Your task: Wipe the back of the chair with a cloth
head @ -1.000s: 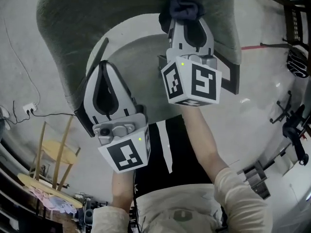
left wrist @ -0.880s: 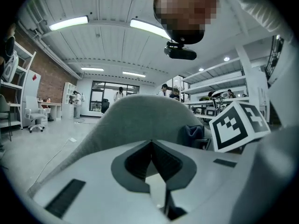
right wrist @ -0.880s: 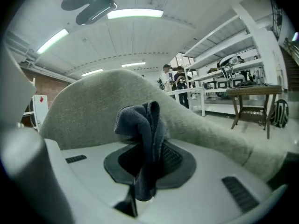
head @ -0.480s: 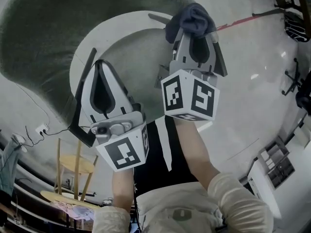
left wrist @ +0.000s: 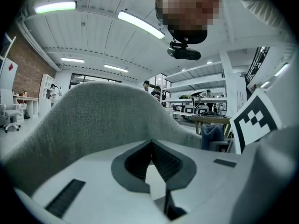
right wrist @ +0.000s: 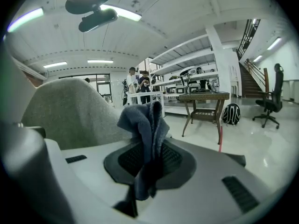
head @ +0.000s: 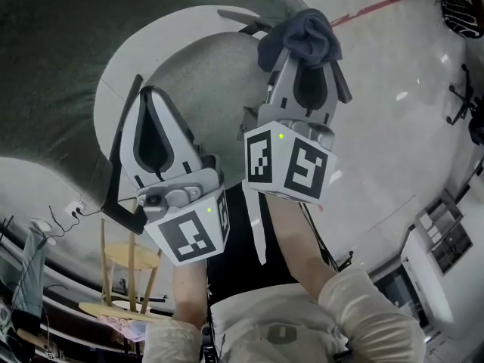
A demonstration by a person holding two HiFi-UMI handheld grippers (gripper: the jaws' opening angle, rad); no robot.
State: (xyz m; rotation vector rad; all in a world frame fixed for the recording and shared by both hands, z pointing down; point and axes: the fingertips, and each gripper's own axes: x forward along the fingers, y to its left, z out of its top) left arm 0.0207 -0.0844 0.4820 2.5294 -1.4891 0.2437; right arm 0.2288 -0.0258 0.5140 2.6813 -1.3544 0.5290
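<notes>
I logged: right gripper [head: 301, 57] pinched the cloth [head: 306, 30] at twelve o'clock; left gripper [head: 144, 97] pressed together, chair [head: 53, 59] at ten.

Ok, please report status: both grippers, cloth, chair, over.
Right gripper shut on cloth. Left gripper shut, empty. Cloth near chair back edge, seems not touching. Nothing seen between them.

Bright, even indoor light from ceiling strip lights [left wrist: 140, 24], pale glare patches on the glossy floor [head: 399, 95]; strong fisheye bending, dark vignette round both gripper views; nearest foreground soft, head view greyish, muted
</notes>
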